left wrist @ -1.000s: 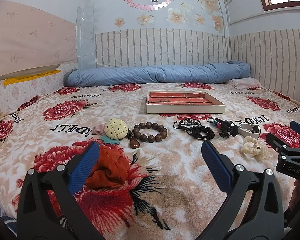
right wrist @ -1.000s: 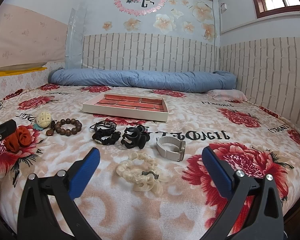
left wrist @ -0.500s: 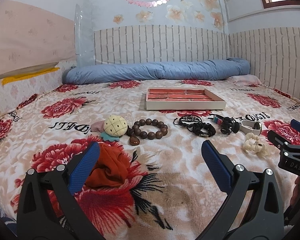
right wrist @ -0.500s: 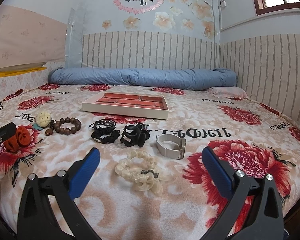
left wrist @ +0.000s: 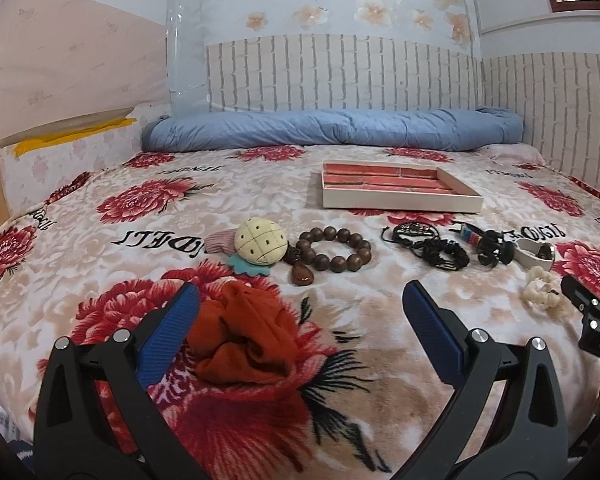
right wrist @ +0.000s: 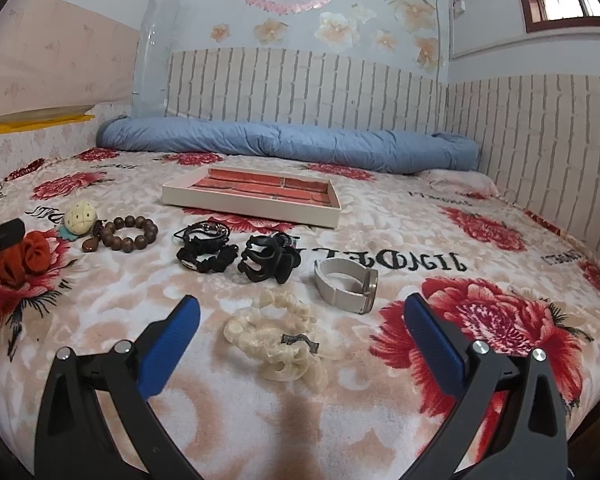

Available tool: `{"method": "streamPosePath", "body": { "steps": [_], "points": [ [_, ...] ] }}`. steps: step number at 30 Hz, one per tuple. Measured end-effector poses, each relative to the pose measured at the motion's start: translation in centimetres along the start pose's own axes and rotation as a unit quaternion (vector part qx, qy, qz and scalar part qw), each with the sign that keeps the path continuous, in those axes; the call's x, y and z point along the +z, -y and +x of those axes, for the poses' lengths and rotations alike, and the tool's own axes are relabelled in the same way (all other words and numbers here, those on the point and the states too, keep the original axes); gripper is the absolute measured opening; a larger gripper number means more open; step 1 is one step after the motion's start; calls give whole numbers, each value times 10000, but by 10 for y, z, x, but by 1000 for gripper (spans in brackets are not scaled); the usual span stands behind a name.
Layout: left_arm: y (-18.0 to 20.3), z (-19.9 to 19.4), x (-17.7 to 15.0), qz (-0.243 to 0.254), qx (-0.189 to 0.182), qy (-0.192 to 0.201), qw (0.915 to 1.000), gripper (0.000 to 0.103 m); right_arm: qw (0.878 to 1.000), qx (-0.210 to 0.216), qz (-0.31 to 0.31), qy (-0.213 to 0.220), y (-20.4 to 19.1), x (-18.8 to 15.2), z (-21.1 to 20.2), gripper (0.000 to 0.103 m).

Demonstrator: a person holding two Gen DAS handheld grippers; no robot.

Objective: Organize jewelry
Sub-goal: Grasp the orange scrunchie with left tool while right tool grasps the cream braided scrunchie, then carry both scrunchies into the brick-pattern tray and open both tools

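Observation:
A cream tray [left wrist: 400, 201] with red compartments lies mid-bed, also in the right wrist view [right wrist: 236, 204]. In front of it lie a wooden bead bracelet [left wrist: 334, 250], a cream ball hair tie [left wrist: 261, 241], black cords [left wrist: 428, 242], a black claw clip [right wrist: 266, 258], a grey watch band [right wrist: 346, 284] and a cream scrunchie [right wrist: 276, 344]. My left gripper [left wrist: 300, 320] is open around an orange scrunchie [left wrist: 242, 340]. My right gripper [right wrist: 300, 328] is open around the cream scrunchie, low over the bed.
A rolled blue duvet [left wrist: 340, 128] lies along the brick-pattern wall at the back. The flowered blanket [left wrist: 140, 208] covers the bed. The bed edge drops off at the right [right wrist: 596, 400]. The right gripper's body shows at the left wrist view's right edge [left wrist: 592, 312].
Both grippers have dropped lower and edged forward over the bed. The scrunchies now sit closer between the fingers. Nothing has been taken hold of.

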State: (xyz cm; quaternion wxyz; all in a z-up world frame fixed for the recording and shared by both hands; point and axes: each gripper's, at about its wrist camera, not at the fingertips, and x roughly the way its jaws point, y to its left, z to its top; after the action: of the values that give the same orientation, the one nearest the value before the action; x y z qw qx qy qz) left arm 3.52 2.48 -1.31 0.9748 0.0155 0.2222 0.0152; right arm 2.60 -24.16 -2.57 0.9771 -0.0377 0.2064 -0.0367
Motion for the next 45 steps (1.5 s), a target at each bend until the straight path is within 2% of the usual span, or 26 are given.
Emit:
{"method": "streamPosePath", "body": {
  "steps": [8,10,16,20,22,23,27,30,38,43,45],
  "points": [
    [-11,21,-7,-54,11,-375,9993,98,9991,130,93,-400,-1,-4,23,99],
    [-14,26,-7,-73,35,-444,9990,96,9987,132,56,-496,-2,-5,29,96],
    [-16,44,-7,-92,-69,-792,9968,83,9959,244,23,-870,-5,-6,48,66],
    [-18,54,-9,-149,-184,-976,9949,74,9940,329,54,-1043,-5,-8,56,52],
    [-16,58,-10,-143,-216,-1054,9941,63,9932,354,70,-1110,-5,-9,58,44],
    [-15,60,-11,-139,-236,-1108,9935,60,9929,368,76,-1130,-4,-9,59,43],
    [-17,66,-13,-208,-337,-1241,9915,32,9922,408,129,-1169,-2,-9,59,32],
    [-19,68,-12,-259,-359,-1310,9904,24,9918,451,203,-1177,5,-5,58,20],
    [-26,64,-2,-303,-361,-1278,9907,15,9915,599,394,-1085,20,4,51,16],
    [-24,55,19,-324,-560,-1100,9918,15,9922,747,439,-893,27,22,45,16],
    [-19,58,31,-273,-696,-1073,9914,15,9925,837,460,-760,30,39,48,16]
  ]
}}
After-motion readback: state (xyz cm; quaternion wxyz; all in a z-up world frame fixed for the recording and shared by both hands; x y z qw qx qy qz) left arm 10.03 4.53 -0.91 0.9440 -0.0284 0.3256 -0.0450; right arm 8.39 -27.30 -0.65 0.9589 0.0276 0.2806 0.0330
